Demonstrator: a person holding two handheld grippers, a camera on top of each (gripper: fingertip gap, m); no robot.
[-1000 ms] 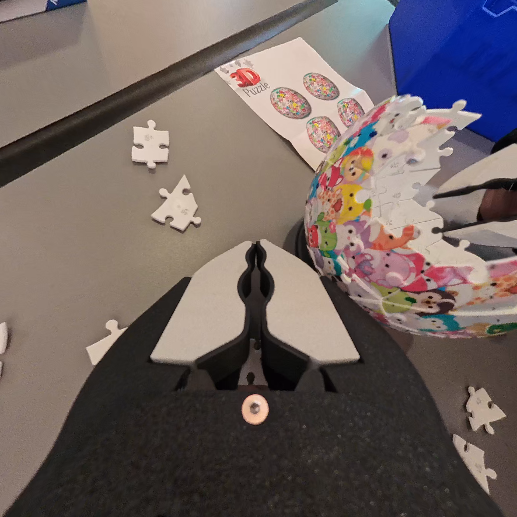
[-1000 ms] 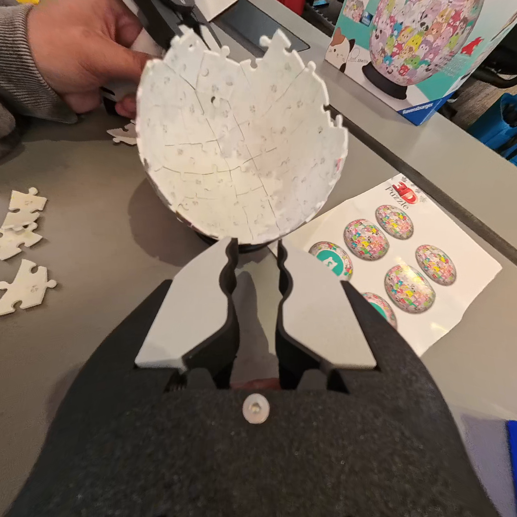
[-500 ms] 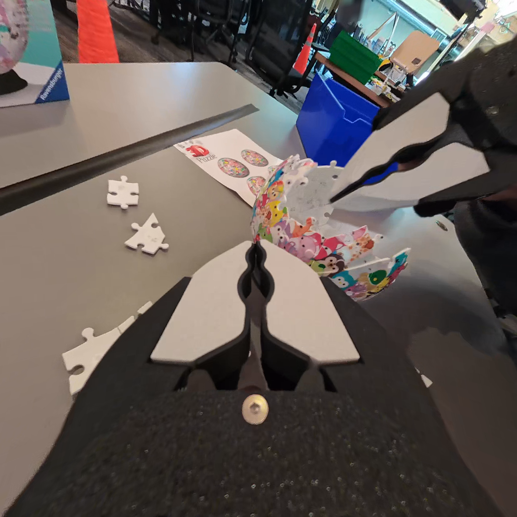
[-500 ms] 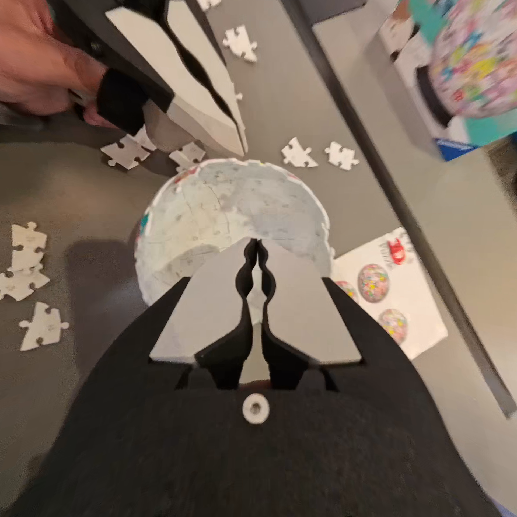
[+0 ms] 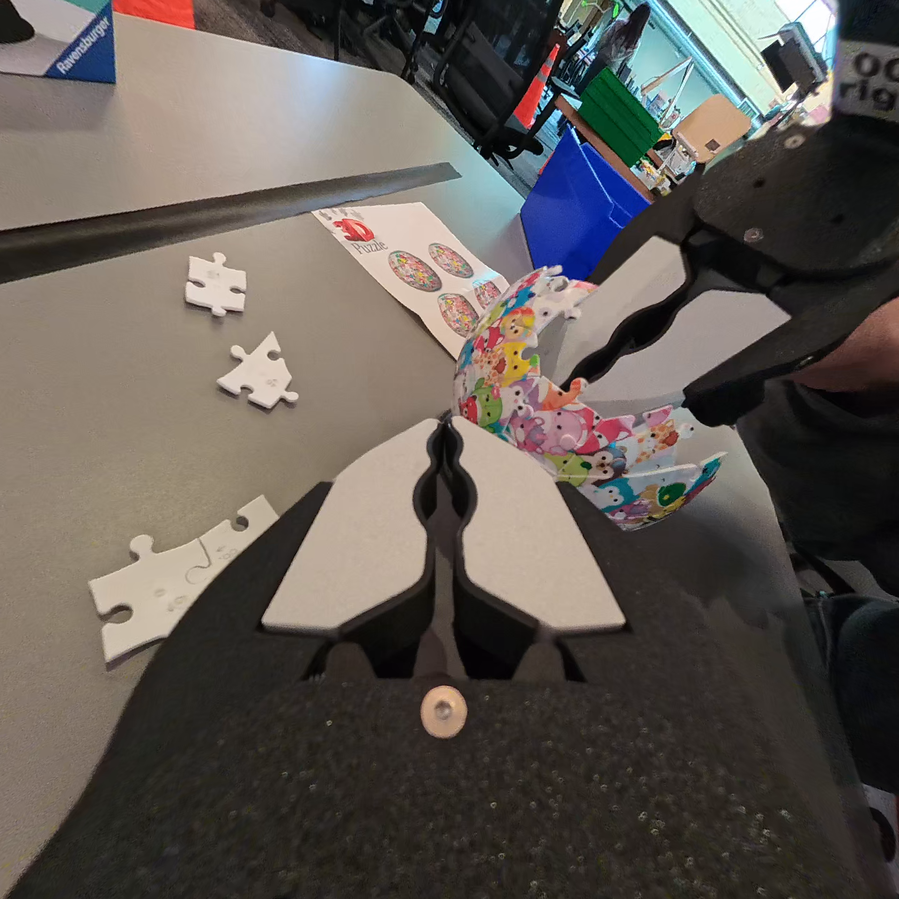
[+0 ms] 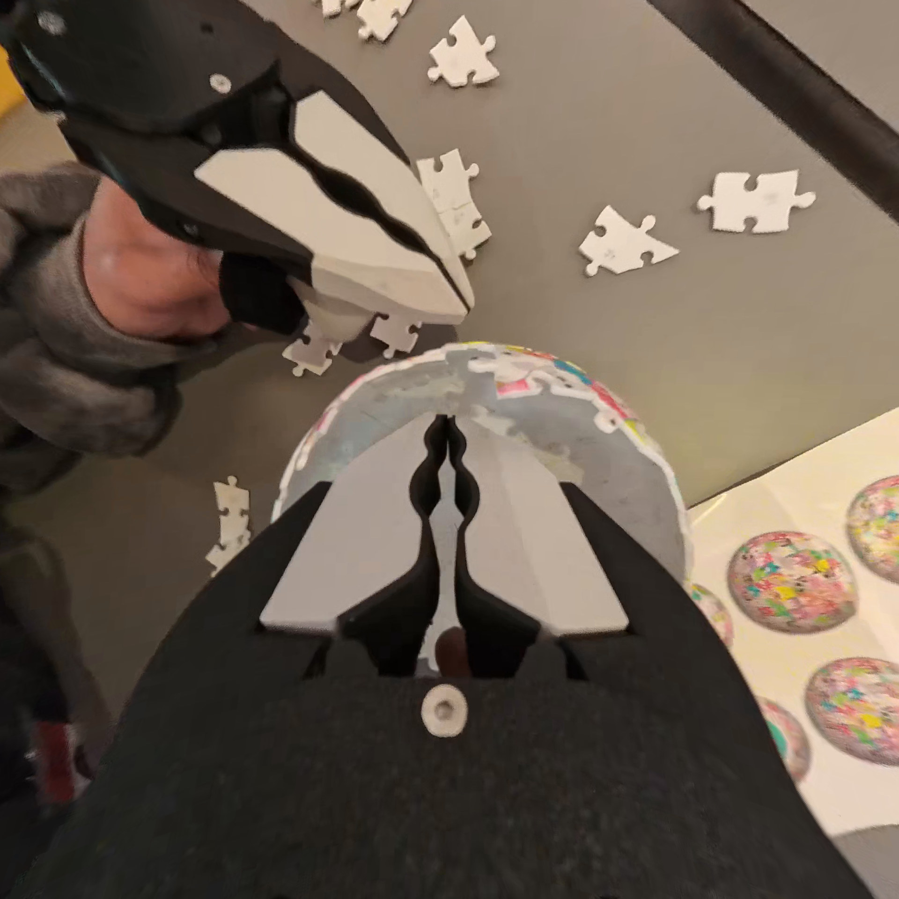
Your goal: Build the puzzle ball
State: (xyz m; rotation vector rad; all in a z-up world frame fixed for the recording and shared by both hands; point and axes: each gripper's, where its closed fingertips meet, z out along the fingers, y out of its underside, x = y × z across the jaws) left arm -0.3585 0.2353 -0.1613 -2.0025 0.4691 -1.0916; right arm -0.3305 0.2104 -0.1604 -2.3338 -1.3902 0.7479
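Half-built colourful cartoon-print puzzle ball shell [image 5: 545, 413], white inside, sits on grey table [image 5: 121, 389] nr its front edge. Right gripper [image 6: 446, 422] fingers closed w/ tips inside shell, gripping nothing visible. Left gripper [image 5: 445, 428] fingers closed, empty, just beside shell. Loose white puzzle pieces [image 5: 258, 372] scattered on table.

My left gripper [image 5: 445, 428] has its jaws closed, tips meeting; my right gripper [image 6: 446, 422] likewise, angled steeply downward.
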